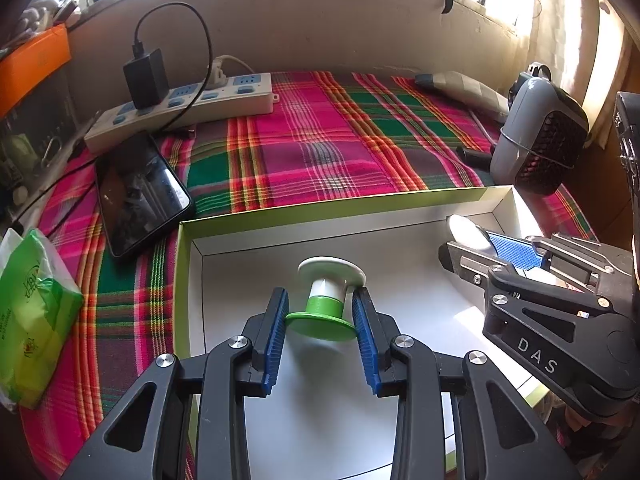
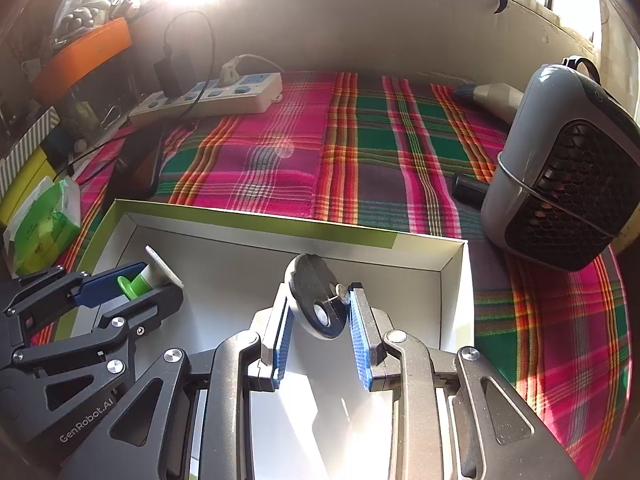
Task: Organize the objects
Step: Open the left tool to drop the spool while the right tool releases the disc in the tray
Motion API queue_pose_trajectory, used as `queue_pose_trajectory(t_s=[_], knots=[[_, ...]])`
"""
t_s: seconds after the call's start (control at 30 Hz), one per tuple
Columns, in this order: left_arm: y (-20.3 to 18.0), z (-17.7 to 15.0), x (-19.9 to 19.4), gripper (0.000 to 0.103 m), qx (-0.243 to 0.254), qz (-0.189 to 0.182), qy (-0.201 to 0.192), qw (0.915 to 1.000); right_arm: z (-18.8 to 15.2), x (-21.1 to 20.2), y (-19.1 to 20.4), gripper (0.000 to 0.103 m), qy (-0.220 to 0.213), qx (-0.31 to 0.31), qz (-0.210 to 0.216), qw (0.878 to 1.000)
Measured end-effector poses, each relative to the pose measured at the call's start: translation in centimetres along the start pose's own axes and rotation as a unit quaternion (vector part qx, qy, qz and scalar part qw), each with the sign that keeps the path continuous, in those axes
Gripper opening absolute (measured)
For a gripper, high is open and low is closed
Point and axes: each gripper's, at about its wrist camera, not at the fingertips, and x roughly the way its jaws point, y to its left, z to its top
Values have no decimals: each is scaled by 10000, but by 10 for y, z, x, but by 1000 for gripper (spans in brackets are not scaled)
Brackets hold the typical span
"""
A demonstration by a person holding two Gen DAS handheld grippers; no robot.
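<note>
A shallow white cardboard box with a green rim (image 1: 320, 210) lies on the plaid cloth; it also shows in the right wrist view (image 2: 256, 216). My left gripper (image 1: 320, 308) is shut on a green and white spool (image 1: 326, 300) and holds it over the box's left part; the spool also shows in the right wrist view (image 2: 140, 278). My right gripper (image 2: 318, 304) is shut on a black and white oval disc with a small metal pin (image 2: 316, 300), over the box's right part. In the left wrist view the right gripper (image 1: 500, 246) appears at right, with the disc (image 1: 468, 232) at its tips.
A phone (image 1: 140, 192) and a power strip with a black charger (image 1: 180, 104) lie left of the box. A green tissue pack (image 1: 36, 316) sits at far left. A grey fan heater (image 2: 568, 168) stands right of the box, with a small black cylinder (image 2: 468, 188) beside it.
</note>
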Motion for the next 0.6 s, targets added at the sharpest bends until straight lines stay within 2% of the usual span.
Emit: queue_pose_trajectory(t_s=[0.3,0.33,0.43,0.6], knots=[[-2,-2,-1,31,4,-48,51,10000,-3,4,-1,29,66,68,96,9999],[-2,-2,-1,31,12,-44,50,10000,-3,4,0,30,67,77,110,9999],[-3,-2,-1,32,13,-66,57,10000,-4,4,0,45,67,110,152,9998],[-2,-4,-5,32,-19,-60,35,10000,-5,2,0,47,50,128,138,9998]])
